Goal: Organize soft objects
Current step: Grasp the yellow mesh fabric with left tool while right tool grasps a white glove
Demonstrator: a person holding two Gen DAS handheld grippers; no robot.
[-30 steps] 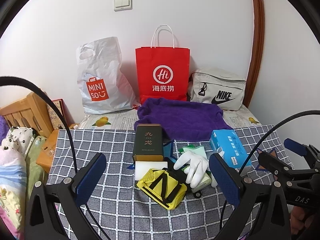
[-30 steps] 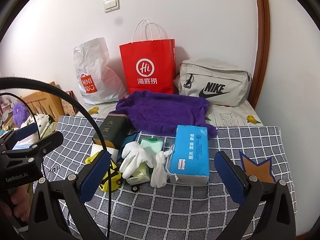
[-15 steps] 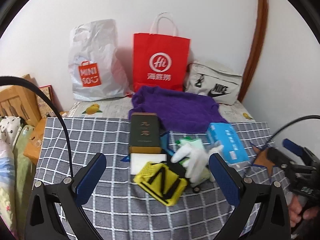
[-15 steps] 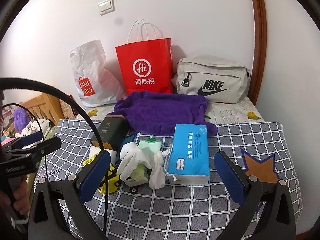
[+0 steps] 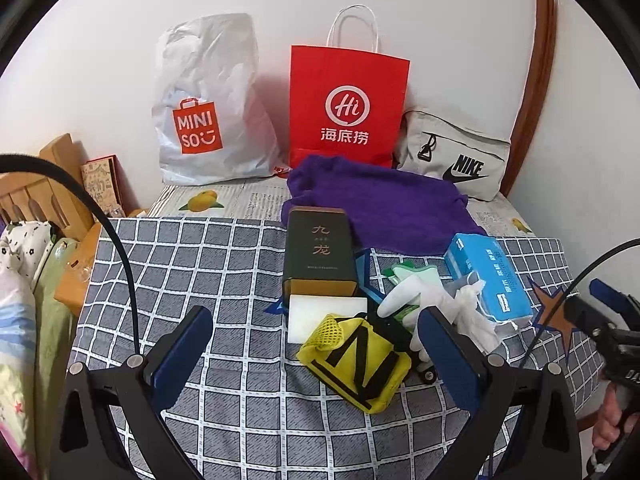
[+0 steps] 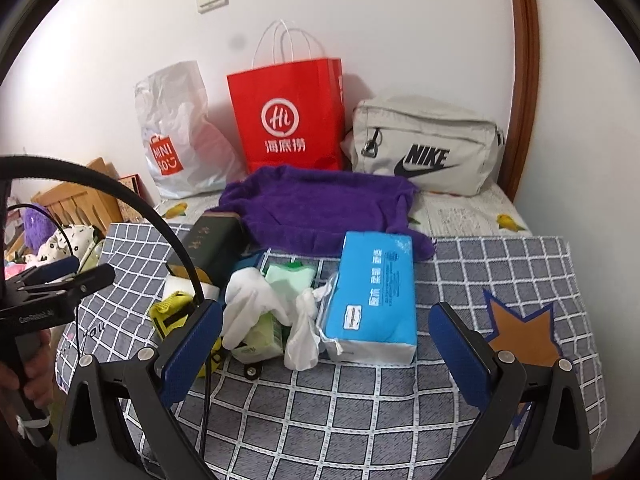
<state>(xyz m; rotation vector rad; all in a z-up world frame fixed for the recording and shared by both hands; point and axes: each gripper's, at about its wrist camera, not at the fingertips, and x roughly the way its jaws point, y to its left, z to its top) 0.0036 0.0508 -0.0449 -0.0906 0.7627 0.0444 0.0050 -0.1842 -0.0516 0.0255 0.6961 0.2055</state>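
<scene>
While I hold both tools above the near edge of the table (image 5: pixel 192 264), my left tongs (image 5: pixel 316 344) stand wide open with nothing between the blue pads, and my right tongs (image 6: pixel 326 344) are spread just as wide and equally empty. A grey checked cloth (image 6: pixel 500 264) covers the table, with an orange star patch (image 6: pixel 520 332) on its right side.

The soft things lie in a cluster at the middle. A yellow mesh pouch (image 5: pixel 356 364) with black stripes sits nearest my left tongs, touching a white block (image 5: pixel 320 312) behind it. A dark green box (image 5: pixel 320 256) with gold characters lies behind the block. To the right, a white glove (image 6: pixel 252 304) drapes over a pale green packet (image 6: pixel 288 276), and a crumpled white cloth (image 6: pixel 304 332) rests against a blue tissue pack (image 6: pixel 372 292). A purple towel (image 6: pixel 320 208) spreads behind them, its front edge touching the tissue pack.

Along the wall stand a white plastic bag (image 5: pixel 208 104), a red paper bag (image 5: pixel 348 108) and a beige Nike bag (image 6: pixel 428 144). In the left wrist view my right hand (image 5: pixel 612 416) shows at the far right edge, gripping its tool's handle.
</scene>
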